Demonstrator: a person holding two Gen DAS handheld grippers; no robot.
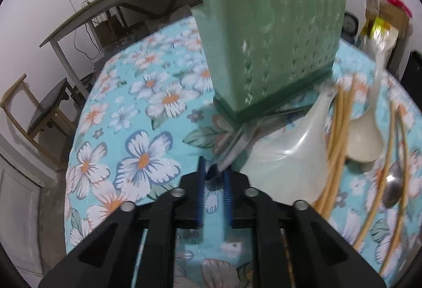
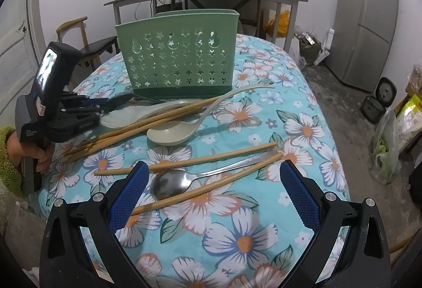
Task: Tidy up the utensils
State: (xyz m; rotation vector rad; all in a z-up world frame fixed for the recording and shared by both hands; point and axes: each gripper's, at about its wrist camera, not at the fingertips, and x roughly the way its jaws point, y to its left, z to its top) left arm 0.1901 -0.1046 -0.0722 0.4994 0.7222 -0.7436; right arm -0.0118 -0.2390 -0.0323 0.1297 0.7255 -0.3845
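Barely started: the green holder [image 2: 177, 58] looks empty, and the spoons and chopsticks [image 2: 147, 122] lie on the table. Left gripper [image 1: 214, 180] pinches a metal utensil [image 1: 234, 143]; right gripper [image 2: 211, 193] hangs spread wide over the steel spoon [image 2: 171, 182].

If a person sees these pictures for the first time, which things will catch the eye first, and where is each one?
The eye goes first to the green utensil holder with star-shaped holes, upright at the far middle of the flowered tablecloth. In front of it lie wooden chopsticks and two pale plastic spoons, and nearer, a metal spoon between two more chopsticks. The left gripper is shut on a thin metal utensil, while the right gripper is open above the metal spoon.
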